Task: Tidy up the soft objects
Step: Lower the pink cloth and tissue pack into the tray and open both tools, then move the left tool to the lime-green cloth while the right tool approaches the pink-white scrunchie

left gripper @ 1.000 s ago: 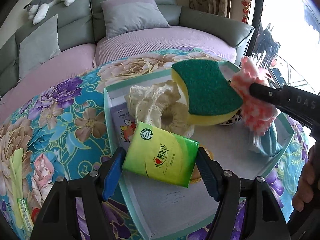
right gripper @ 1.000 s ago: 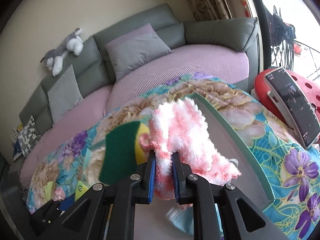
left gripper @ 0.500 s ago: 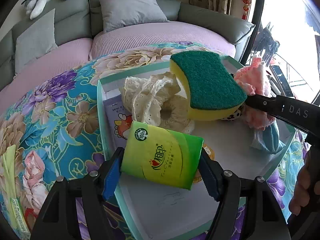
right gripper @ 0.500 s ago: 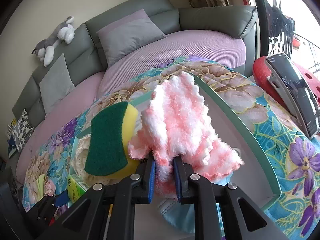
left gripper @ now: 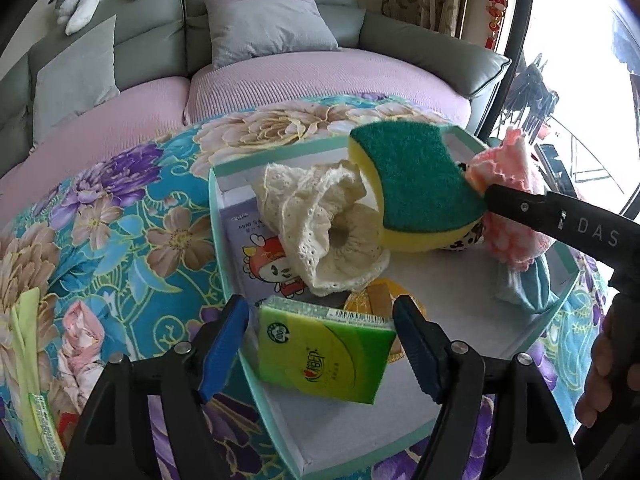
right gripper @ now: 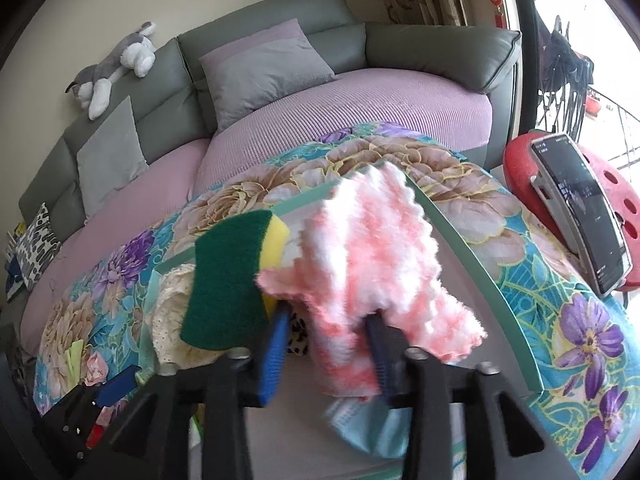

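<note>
A teal-rimmed tray [left gripper: 216, 216] lies on the floral cloth. In it are a cream lace cloth [left gripper: 320, 224], a green-and-yellow sponge [left gripper: 416, 184] and a light blue cloth [left gripper: 524, 284]. My left gripper [left gripper: 320, 348] is open, and a green tissue pack [left gripper: 324, 356] lies loose between its fingers on the tray's near part. My right gripper [right gripper: 328, 352] is open over the tray [right gripper: 472, 248], with a pink-and-white fluffy cloth [right gripper: 372, 264] draped between and over its fingers. The sponge [right gripper: 228, 280] stands just left of it.
A purple printed pack [left gripper: 256, 256] lies under the lace cloth. A phone on a red stand [right gripper: 580, 216] sits to the right of the tray. Green and pink items [left gripper: 32, 344] lie on the cloth at far left. A grey and lilac sofa [left gripper: 280, 72] curves behind.
Both grippers have opened. The left let go of the tissue pack, which dropped onto the tray. The right released its pinch on the pink cloth, which now sags between the fingers.
</note>
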`<action>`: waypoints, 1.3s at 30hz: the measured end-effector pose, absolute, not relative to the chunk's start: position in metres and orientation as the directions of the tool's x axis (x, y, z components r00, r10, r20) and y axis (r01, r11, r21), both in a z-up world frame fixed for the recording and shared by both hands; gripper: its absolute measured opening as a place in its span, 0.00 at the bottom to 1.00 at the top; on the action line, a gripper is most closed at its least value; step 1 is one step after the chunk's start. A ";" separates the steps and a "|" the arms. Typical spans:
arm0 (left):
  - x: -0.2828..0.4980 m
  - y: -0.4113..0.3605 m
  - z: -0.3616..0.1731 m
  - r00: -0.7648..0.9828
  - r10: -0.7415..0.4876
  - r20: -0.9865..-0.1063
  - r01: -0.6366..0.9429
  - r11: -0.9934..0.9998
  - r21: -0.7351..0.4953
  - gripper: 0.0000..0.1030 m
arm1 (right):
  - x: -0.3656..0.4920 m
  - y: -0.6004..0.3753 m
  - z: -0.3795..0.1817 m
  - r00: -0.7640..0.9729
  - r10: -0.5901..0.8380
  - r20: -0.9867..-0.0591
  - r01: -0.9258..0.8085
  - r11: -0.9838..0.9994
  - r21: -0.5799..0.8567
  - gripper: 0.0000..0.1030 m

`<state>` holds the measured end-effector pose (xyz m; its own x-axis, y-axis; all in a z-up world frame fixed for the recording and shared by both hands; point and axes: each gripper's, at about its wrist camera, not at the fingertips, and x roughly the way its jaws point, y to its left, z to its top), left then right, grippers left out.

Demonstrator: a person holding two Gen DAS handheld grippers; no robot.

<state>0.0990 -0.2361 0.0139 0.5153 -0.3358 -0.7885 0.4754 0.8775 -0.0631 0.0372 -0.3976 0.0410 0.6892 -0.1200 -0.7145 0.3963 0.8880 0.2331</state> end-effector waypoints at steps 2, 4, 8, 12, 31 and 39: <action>0.097 -0.233 0.021 0.525 -0.339 -0.780 0.473 0.879 -0.064 0.74 | 0.035 -0.396 0.047 0.696 -0.124 -0.707 0.394 0.889 0.232 0.53; 0.096 -0.229 0.029 0.540 -0.346 -0.767 0.468 0.881 -0.068 0.74 | 0.032 -0.394 0.055 0.707 -0.124 -0.696 0.388 0.891 0.235 0.53; 0.096 -0.214 0.046 0.576 -0.352 -0.738 0.437 0.895 -0.087 0.74 | 0.026 -0.388 0.072 0.731 -0.140 -0.667 0.377 0.898 0.226 0.58; 0.100 -0.196 0.057 0.606 -0.331 -0.723 0.390 0.916 -0.093 0.85 | 0.023 -0.382 0.084 0.744 -0.165 -0.648 0.376 0.904 0.202 0.69; 0.129 -0.065 0.036 0.633 -0.010 -0.774 -0.175 0.972 -0.156 0.90 | 0.053 -0.318 0.080 0.748 -0.083 -0.659 0.234 0.962 0.144 0.88; 0.127 -0.042 0.044 0.645 0.045 -0.763 -0.212 0.970 -0.122 0.96 | 0.062 -0.295 0.073 0.733 -0.050 -0.678 0.187 0.974 0.130 0.88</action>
